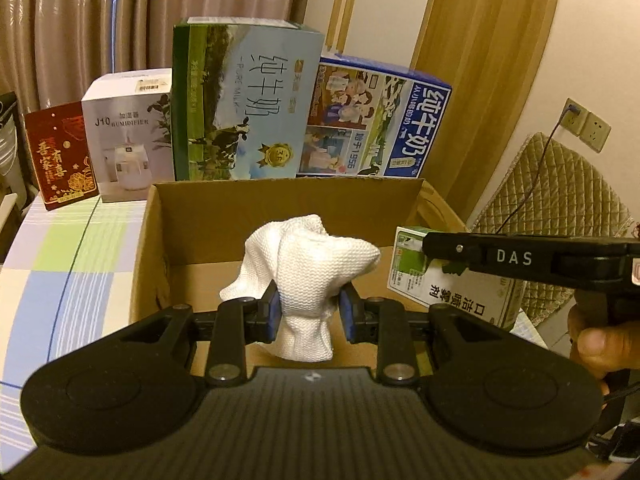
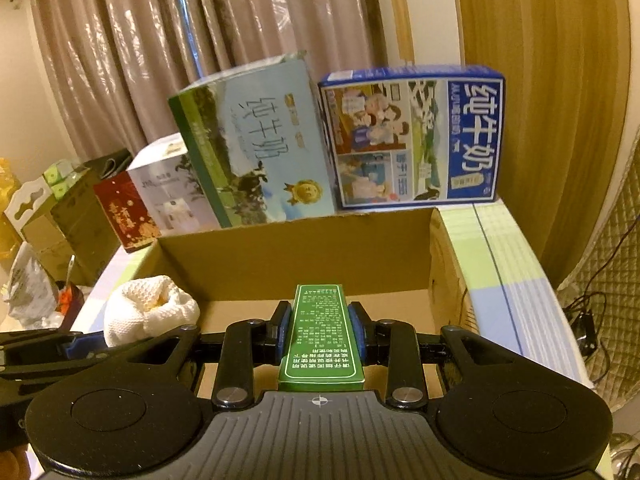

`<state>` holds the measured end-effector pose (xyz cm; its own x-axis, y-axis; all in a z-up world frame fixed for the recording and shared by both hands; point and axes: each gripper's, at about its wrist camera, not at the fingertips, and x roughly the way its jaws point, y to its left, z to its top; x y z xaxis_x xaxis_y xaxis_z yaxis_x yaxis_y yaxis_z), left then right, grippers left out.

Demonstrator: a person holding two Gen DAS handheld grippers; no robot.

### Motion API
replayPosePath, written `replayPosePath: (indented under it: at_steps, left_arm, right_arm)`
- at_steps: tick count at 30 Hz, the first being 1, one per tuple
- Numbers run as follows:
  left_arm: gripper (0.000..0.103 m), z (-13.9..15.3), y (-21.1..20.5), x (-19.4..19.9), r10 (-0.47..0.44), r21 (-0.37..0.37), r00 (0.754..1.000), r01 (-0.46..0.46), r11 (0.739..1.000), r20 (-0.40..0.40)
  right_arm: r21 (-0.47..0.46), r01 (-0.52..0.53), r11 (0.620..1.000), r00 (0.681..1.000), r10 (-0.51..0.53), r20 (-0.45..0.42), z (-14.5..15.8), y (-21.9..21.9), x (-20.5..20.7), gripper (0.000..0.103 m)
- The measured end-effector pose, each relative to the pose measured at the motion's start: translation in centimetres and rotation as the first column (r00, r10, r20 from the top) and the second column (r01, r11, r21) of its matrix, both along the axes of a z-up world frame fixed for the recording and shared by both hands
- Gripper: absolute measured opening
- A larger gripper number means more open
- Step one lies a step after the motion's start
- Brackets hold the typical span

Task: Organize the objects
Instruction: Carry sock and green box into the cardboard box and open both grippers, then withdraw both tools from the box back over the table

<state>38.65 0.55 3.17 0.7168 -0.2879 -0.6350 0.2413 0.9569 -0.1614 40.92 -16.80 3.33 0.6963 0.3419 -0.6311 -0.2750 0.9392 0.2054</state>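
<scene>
Currently, I read the left gripper (image 1: 308, 312) as clamped on a bunched white woven cloth (image 1: 308, 276), its blue pads (image 1: 274, 312) pressing the fabric from both sides. The cloth hangs above the open cardboard box (image 1: 280, 208), over its near edge, with its lower end below the pads and its upper folds spreading above them. The right gripper (image 2: 320, 334) is closed on a small green carton (image 2: 320, 340) with white printed text; the carton lies lengthwise between the fingers and points toward the box's far wall. In the left wrist view, the same carton (image 1: 416, 276) sits at the box's right side, held by the black gripper body marked DAS, and a hand (image 1: 600, 344) grips the handle below it. The box rests on a surface covered with a checked cloth (image 1: 72, 264) in blue, green and white. Behind the box, from left to right, stand a red gift box (image 1: 60, 156), a white humidifier box (image 1: 128, 140), a green and pale blue milk carton case (image 1: 244, 100) and a blue milk carton case (image 1: 380, 120). Brown curtains (image 1: 120, 16) hang behind them.
</scene>
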Motion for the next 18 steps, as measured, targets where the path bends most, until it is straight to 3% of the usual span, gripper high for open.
replayPosePath:
  at_steps: [3,4,5,6,7,12,15,18]
  left_arm:
    - [0.031,-0.7,0.2,1.3,0.045,-0.035,0.999,-0.045,0.998,0.002]
    - [0.032,-0.8,0.4,1.6,0.052,-0.058,0.999,-0.052,0.997,-0.004]
    - [0.033,-0.9,0.6,1.8,0.06,-0.074,0.998,-0.061,0.995,-0.014]
    - [0.033,-0.8,0.7,1.8,0.069,-0.079,0.997,-0.07,0.994,-0.018]
    - [0.033,-0.6,0.8,1.4,0.069,-0.08,0.998,-0.07,0.994,-0.009]
    - [0.037,0.8,1.4,-1.3,0.067,-0.084,0.998,-0.066,0.994,0.018]
    - [0.039,1.8,1.8,-3.9,0.072,-0.098,0.997,-0.069,0.993,0.027]
    - [0.051,2.8,2.2,-7.2,0.088,-0.104,0.995,-0.084,0.991,0.041]
  right_arm:
    - [0.055,-0.003,0.998,1.0,0.003,0.01,-0.8,-0.3,1.0,0.028]
    - [0.084,0.0,0.996,1.0,-0.002,0.024,-1.0,-0.4,1.2,0.033]
    - [0.105,0.01,0.994,0.999,-0.013,0.032,-1.2,-0.7,1.4,0.04]
    - [0.118,0.02,0.993,0.999,-0.024,0.033,-1.3,-1.0,1.5,0.056]
    - [0.128,0.026,0.991,0.999,-0.031,0.04,-1.3,-1.3,1.3,0.063]
    - [0.127,0.03,0.991,0.996,-0.04,0.077,-0.1,-2.7,-0.9,0.066]
    - [0.136,0.046,0.99,0.994,-0.058,0.088,1.1,-3.8,-3.3,0.08]
    - [0.108,0.024,0.994,0.992,-0.037,0.119,2.2,-4.3,-6.7,0.086]
